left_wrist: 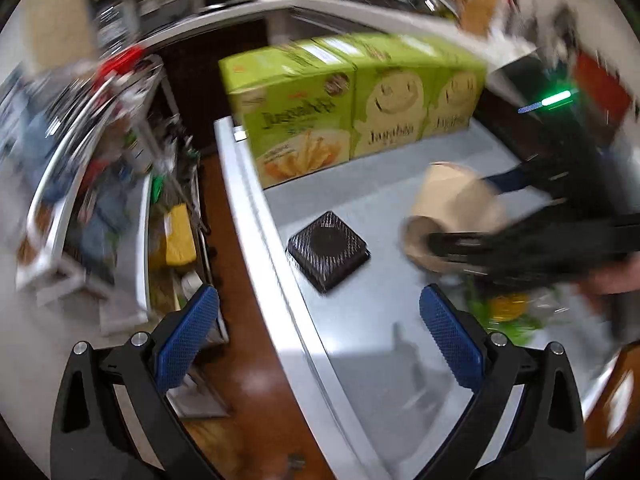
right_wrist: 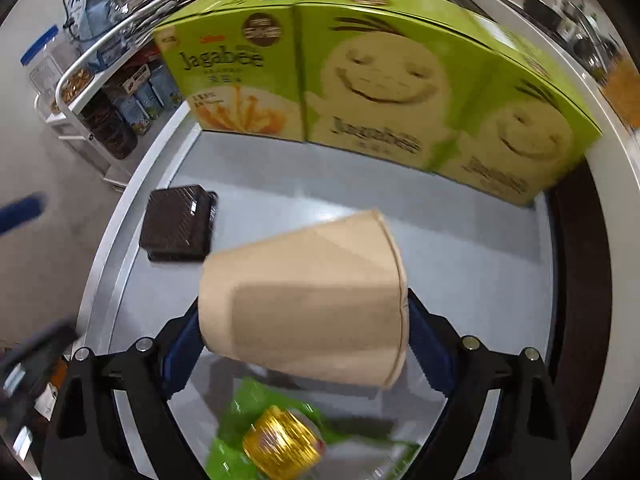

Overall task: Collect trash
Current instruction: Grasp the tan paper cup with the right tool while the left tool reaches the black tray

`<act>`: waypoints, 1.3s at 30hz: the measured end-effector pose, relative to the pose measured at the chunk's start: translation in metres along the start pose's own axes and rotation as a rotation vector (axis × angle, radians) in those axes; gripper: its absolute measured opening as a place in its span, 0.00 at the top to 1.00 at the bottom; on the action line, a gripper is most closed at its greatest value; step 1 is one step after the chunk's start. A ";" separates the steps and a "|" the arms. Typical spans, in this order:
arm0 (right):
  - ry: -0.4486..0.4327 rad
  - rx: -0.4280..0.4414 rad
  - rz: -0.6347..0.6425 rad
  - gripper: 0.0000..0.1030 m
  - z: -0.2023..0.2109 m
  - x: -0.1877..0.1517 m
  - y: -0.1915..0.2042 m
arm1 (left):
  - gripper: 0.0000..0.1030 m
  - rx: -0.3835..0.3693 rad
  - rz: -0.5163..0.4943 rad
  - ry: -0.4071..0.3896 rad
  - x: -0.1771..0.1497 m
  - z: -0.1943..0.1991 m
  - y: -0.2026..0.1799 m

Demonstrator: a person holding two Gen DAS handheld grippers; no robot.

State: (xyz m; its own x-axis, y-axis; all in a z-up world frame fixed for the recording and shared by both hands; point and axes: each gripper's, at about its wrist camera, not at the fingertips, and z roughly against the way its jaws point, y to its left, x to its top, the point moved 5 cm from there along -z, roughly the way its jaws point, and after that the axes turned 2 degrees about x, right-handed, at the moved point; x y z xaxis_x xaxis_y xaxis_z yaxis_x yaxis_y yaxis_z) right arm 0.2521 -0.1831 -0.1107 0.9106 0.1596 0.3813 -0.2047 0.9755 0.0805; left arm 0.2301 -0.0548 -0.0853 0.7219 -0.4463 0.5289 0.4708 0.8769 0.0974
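My right gripper (right_wrist: 304,328) is shut on a tan paper cup (right_wrist: 304,304), held on its side above the grey table (right_wrist: 460,248). The cup also shows in the left wrist view (left_wrist: 452,208), with the right gripper (left_wrist: 460,246) on it. A black plastic tray (right_wrist: 178,222) lies on the table to the cup's left; it also shows in the left wrist view (left_wrist: 328,250). A green wrapper with a gold can (right_wrist: 280,440) lies below the cup. My left gripper (left_wrist: 318,336) is open and empty over the table's left edge (left_wrist: 280,280).
Green Jagabee boxes (right_wrist: 380,80) stand along the back of the table, also in the left wrist view (left_wrist: 352,96). A white cart (left_wrist: 100,200) crammed with goods stands left of the table over a brown floor (left_wrist: 248,392). A counter (left_wrist: 400,8) runs behind.
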 end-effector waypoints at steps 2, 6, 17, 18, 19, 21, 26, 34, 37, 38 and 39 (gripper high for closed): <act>0.009 0.002 -0.034 0.14 0.005 -0.009 -0.012 | 0.07 0.018 -0.083 0.043 0.009 -0.024 -0.007; 0.000 0.000 -0.090 0.14 0.013 -0.024 -0.032 | 0.09 -0.012 -0.172 0.063 0.029 -0.054 -0.017; 0.006 0.035 -0.106 0.14 0.025 -0.046 -0.047 | 0.47 -0.225 -0.099 0.127 0.008 -0.058 -0.041; 0.007 0.050 -0.108 0.14 0.028 -0.051 -0.046 | 0.47 -0.228 -0.113 0.125 0.002 -0.053 -0.050; 0.006 0.058 -0.108 0.14 0.030 -0.055 -0.044 | 0.47 -0.228 -0.123 0.123 -0.005 -0.048 -0.058; 0.006 0.065 -0.107 0.14 0.036 -0.063 -0.041 | 0.47 -0.233 -0.120 0.120 -0.022 -0.035 -0.070; 0.046 0.075 -0.095 0.15 0.051 -0.102 -0.032 | 0.48 -0.248 -0.105 0.123 -0.063 -0.005 -0.093; 0.038 0.089 -0.107 0.06 0.067 -0.129 -0.028 | 0.14 -0.214 0.021 0.117 -0.090 0.021 -0.087; 0.053 0.119 -0.126 0.06 0.063 -0.129 -0.028 | 0.14 -0.225 0.085 0.139 -0.098 0.027 -0.081; 0.056 0.117 -0.118 0.06 0.062 -0.128 -0.028 | 0.14 -0.226 0.089 0.139 -0.101 0.031 -0.081; 0.054 0.110 -0.095 0.06 0.062 -0.129 -0.027 | 0.14 -0.226 0.089 0.137 -0.099 0.029 -0.084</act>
State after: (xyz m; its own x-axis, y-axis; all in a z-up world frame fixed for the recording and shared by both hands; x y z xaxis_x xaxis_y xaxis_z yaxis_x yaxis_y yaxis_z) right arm 0.1180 -0.2390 -0.1045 0.9450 0.0782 0.3175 -0.1522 0.9646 0.2154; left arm 0.1041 -0.0787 -0.1213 0.8201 -0.4030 0.4063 0.4928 0.8583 -0.1432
